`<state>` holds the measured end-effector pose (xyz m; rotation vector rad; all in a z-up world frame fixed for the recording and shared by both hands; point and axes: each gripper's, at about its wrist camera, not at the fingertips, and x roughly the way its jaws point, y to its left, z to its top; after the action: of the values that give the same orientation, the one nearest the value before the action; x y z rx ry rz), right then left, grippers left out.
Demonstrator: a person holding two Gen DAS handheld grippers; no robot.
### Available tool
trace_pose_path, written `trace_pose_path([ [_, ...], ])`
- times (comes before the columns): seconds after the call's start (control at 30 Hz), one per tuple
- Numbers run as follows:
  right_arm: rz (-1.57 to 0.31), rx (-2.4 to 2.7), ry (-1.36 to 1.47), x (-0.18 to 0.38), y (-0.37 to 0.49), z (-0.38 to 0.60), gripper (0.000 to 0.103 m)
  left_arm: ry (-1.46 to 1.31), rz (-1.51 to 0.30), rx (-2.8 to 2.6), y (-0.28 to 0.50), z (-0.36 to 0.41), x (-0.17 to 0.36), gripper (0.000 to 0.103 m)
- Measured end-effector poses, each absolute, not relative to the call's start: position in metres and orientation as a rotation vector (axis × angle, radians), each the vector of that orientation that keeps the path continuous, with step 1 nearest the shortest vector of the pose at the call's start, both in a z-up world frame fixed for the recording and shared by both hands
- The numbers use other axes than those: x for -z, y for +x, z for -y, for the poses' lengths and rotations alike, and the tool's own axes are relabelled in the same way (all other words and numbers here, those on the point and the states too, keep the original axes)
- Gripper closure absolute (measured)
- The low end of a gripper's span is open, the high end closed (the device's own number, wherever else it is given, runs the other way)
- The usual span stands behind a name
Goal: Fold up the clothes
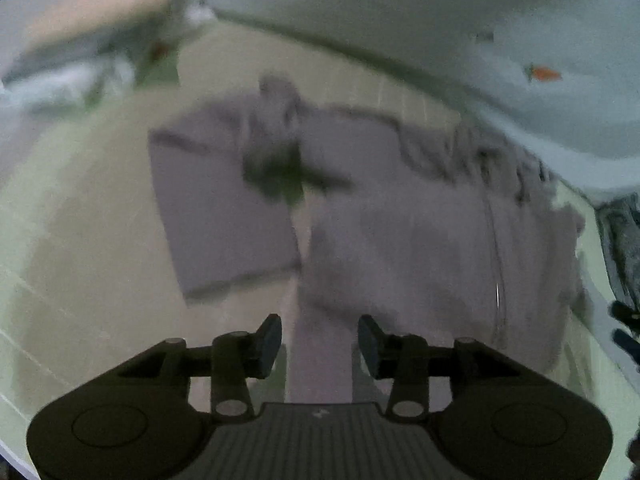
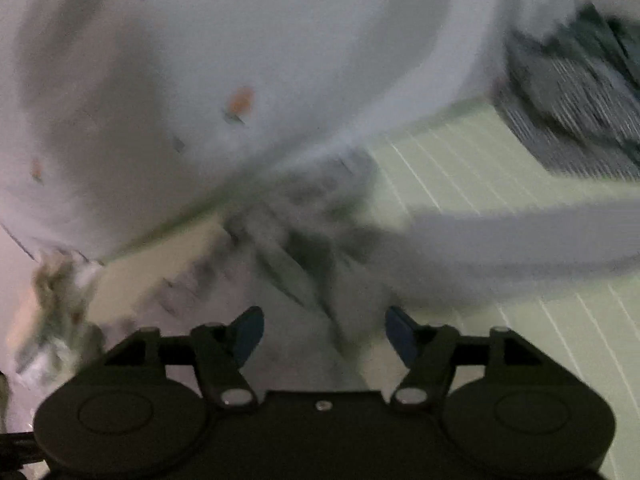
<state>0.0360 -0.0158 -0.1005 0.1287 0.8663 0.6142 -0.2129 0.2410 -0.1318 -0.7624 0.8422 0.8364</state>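
A grey-lilac garment [image 1: 400, 224] lies spread on the pale green striped surface [image 1: 80, 240], one rectangular flap to the left and a gathered, wrinkled edge at the far right. My left gripper [image 1: 319, 340] is open and empty, just above the garment's near edge. In the blurred right wrist view, the same grey garment [image 2: 304, 264] lies ahead, with a long strip [image 2: 520, 236] running right. My right gripper [image 2: 323, 336] is open and empty above it.
A white cloth with small orange marks [image 1: 540, 74] lies along the far side; it also shows in the right wrist view [image 2: 240, 100]. A dark patterned fabric pile [image 2: 576, 100] sits at the far right. A heap of mixed clothes [image 1: 120, 52] lies far left.
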Motion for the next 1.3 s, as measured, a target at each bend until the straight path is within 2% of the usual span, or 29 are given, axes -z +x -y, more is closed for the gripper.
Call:
trace_pose_path([
  [0.17,-0.941,-0.637,0.092,0.127,0.037,0.003,0.036,-0.764,-0.902,-0.795,-0.208,-0.239,0.15,0.05],
  [0.23,-0.935,-0.666,0.033,0.129,0.037,-0.013,0.025,-0.756,-0.894,-0.779,-0.203,-0.243,0.149,0.048],
  [0.3,-0.931,-0.682,-0.055,0.13,0.04,-0.033,0.02,-0.743,-0.894,-0.775,-0.196,-0.247,0.148,0.045],
  [0.47,-1.005,-0.735,-0.138,0.138,0.053,-0.06,0.019,-0.729,-0.921,-0.761,-0.178,-0.258,0.151,0.044],
  [0.5,-1.015,-0.745,-0.133,0.139,0.056,-0.061,0.023,-0.729,-0.927,-0.755,-0.176,-0.259,0.153,0.046],
  [0.53,-1.025,-0.757,-0.118,0.14,0.057,-0.06,0.037,-0.728,-0.926,-0.749,-0.175,-0.26,0.154,0.049],
  [0.57,-1.038,-0.768,-0.093,0.141,0.058,-0.057,0.049,-0.732,-0.918,-0.736,-0.175,-0.259,0.154,0.069],
  [0.6,-1.051,-0.778,-0.065,0.142,0.059,-0.053,0.075,-0.739,-0.907,-0.717,-0.176,-0.257,0.155,0.09],
  [0.67,-1.06,-0.788,-0.035,0.143,0.057,-0.043,0.097,-0.753,-0.883,-0.704,-0.181,-0.251,0.152,0.092],
  [0.83,-0.999,-0.805,-0.11,0.111,0.019,0.002,0.098,-0.82,-0.891,-0.517,-0.211,-0.225,0.121,0.093],
  [0.9,-1.031,-0.775,-0.137,0.099,-0.003,0.033,0.099,-0.826,-0.954,-0.415,-0.222,-0.211,0.116,0.089],
  [0.97,-1.093,-0.73,-0.18,0.097,-0.02,0.06,0.097,-0.795,-1.039,-0.464,-0.225,-0.201,0.125,0.078],
  [1.03,-1.151,-0.666,-0.207,0.112,-0.027,0.073,0.081,-0.748,-1.102,-0.55,-0.224,-0.2,0.133,0.08],
  [1.07,-1.174,-0.633,-0.215,0.12,-0.031,0.079,0.079,-0.743,-1.102,-0.594,-0.225,-0.204,0.134,0.078],
  [1.1,-1.182,-0.606,-0.212,0.123,-0.033,0.082,0.073,-0.744,-1.081,-0.643,-0.227,-0.21,0.132,0.071],
  [1.13,-1.166,-0.587,-0.196,0.121,-0.033,0.082,0.064,-0.742,-1.056,-0.685,-0.229,-0.216,0.128,0.066],
  [1.17,-1.14,-0.573,-0.177,0.117,-0.033,0.081,0.058,-0.727,-1.033,-0.726,-0.231,-0.223,0.123,0.052],
  [1.2,-1.109,-0.556,-0.157,0.112,-0.032,0.078,0.044,-0.705,-1.014,-0.765,-0.232,-0.229,0.119,0.038],
  [1.23,-1.075,-0.542,-0.14,0.107,-0.03,0.074,0.029,-0.683,-1.001,-0.799,-0.231,-0.236,0.116,0.034],
  [1.3,-1.025,-0.54,-0.136,0.102,-0.026,0.06,0.02,-0.64,-0.987,-0.857,-0.226,-0.25,0.112,0.031],
])
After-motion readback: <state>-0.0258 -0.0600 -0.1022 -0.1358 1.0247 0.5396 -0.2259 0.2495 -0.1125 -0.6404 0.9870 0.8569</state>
